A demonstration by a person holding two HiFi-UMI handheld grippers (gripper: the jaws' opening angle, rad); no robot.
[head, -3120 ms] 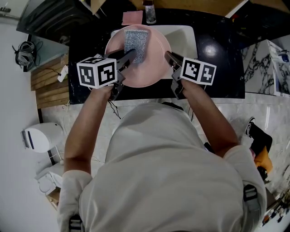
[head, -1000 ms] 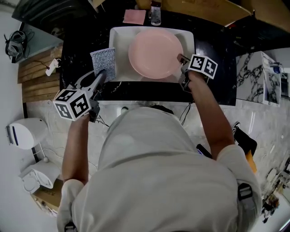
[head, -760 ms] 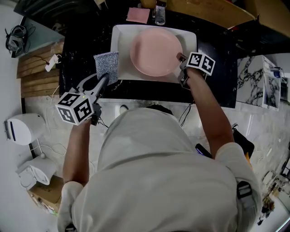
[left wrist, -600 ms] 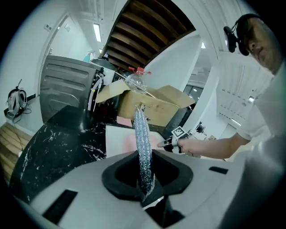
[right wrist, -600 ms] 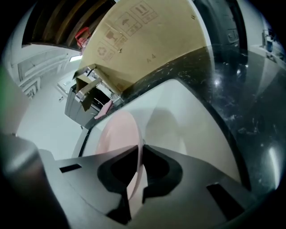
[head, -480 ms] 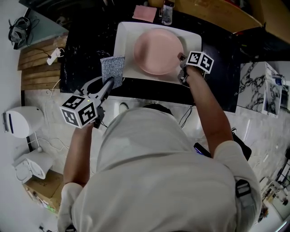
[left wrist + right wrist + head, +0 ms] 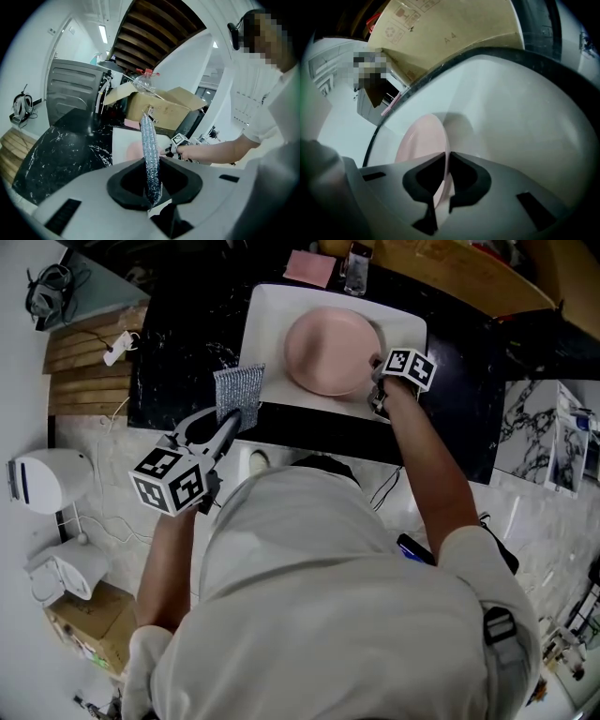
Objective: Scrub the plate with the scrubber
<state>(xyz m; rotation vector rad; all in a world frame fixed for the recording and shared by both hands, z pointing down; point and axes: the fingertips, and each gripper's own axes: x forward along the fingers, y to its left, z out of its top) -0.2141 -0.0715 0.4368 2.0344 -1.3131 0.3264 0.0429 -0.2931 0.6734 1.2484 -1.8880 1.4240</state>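
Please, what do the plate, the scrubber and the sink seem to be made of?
The plate: plain pink, smooth, thin-rimmed and without strong shine, so probably plastic or melamine; glazed ceramic is possible.
The scrubber: a flat silver-grey pad with a glittering knitted texture, likely metallic-thread mesh.
The sink: smooth, uniform white, perhaps ceramic or enamel.

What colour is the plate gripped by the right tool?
Pale pink plate, clearest in the head view, against the white sink.
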